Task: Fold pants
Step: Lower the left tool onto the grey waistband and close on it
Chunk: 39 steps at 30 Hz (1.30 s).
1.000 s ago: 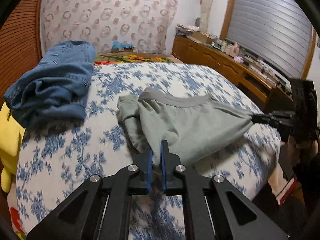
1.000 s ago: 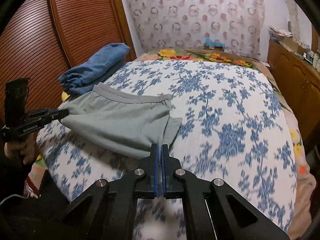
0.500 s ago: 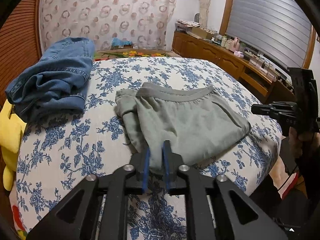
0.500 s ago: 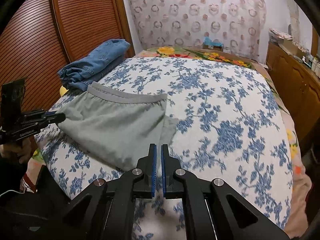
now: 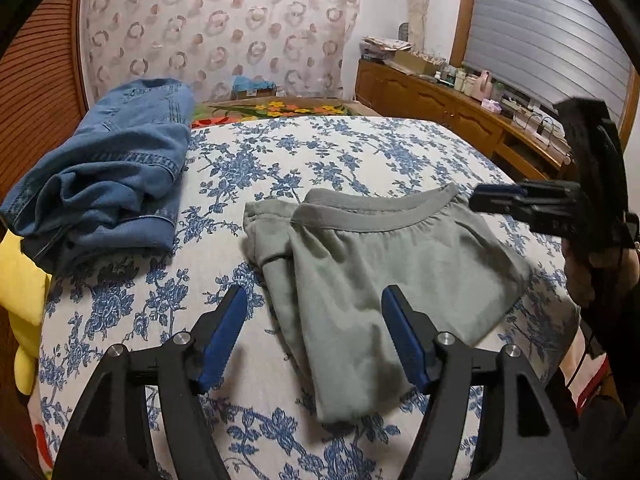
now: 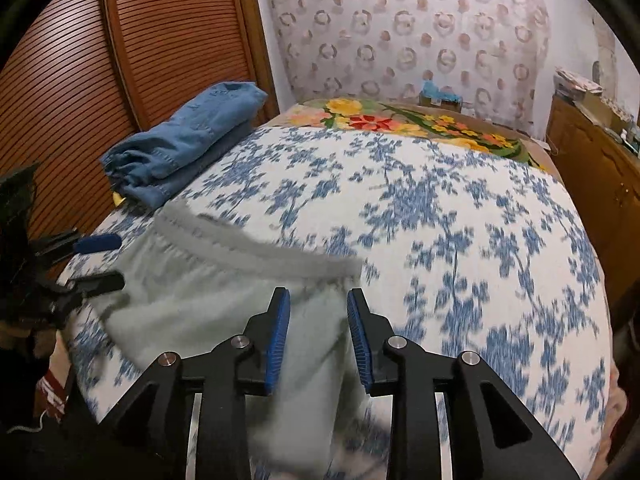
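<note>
Grey pants (image 5: 380, 276) lie folded on the blue-flowered bedspread (image 5: 320, 152), waistband toward the far side. My left gripper (image 5: 315, 300) hovers over their near left edge, its jaws opening wide. The cloth lies below the gap and the pads are clear of it. In the blurred right wrist view, my right gripper (image 6: 318, 304) is above the pants (image 6: 192, 300) near the waistband's right end, jaws opening, nothing pressed between them. The right gripper (image 5: 480, 200) also shows beside the waistband in the left wrist view. The left gripper (image 6: 102, 262) shows at the pants' left edge in the right wrist view.
Folded blue jeans (image 5: 112, 176) lie at the bed's far left, with a yellow item (image 5: 20, 280) beside them. A slatted wooden door (image 6: 80, 80) runs along the left side. A cluttered wooden sideboard (image 5: 440, 104) stands on the right. A flowered blanket (image 6: 400, 124) covers the bed's head.
Both grippers were shut on the grey pants; both have let go and opened. The pants now lie flat on the bed. The right gripper has moved in over them.
</note>
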Each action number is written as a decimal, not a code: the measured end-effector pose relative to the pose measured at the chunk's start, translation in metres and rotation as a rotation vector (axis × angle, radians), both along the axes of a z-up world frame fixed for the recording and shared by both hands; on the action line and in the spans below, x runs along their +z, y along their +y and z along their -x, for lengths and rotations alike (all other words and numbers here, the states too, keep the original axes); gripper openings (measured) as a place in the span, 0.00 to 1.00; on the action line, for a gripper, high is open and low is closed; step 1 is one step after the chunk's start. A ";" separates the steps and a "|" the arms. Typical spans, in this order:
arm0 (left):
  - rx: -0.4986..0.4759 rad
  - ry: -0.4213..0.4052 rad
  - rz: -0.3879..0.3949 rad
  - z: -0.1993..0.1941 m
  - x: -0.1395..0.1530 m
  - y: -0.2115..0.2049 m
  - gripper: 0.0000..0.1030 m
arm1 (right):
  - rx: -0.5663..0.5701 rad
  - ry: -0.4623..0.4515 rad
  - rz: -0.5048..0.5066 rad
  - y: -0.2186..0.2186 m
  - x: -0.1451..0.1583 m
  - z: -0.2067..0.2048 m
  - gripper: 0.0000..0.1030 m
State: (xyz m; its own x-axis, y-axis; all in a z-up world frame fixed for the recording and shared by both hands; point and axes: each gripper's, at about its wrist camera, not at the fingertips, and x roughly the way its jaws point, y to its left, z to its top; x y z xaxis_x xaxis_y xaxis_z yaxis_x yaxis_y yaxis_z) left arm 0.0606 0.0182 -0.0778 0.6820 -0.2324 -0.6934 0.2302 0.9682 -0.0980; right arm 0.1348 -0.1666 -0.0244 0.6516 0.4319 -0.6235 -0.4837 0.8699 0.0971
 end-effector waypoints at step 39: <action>-0.072 -0.026 0.017 -0.057 0.006 -0.006 0.20 | -0.102 0.022 0.092 0.007 -0.030 -0.029 0.26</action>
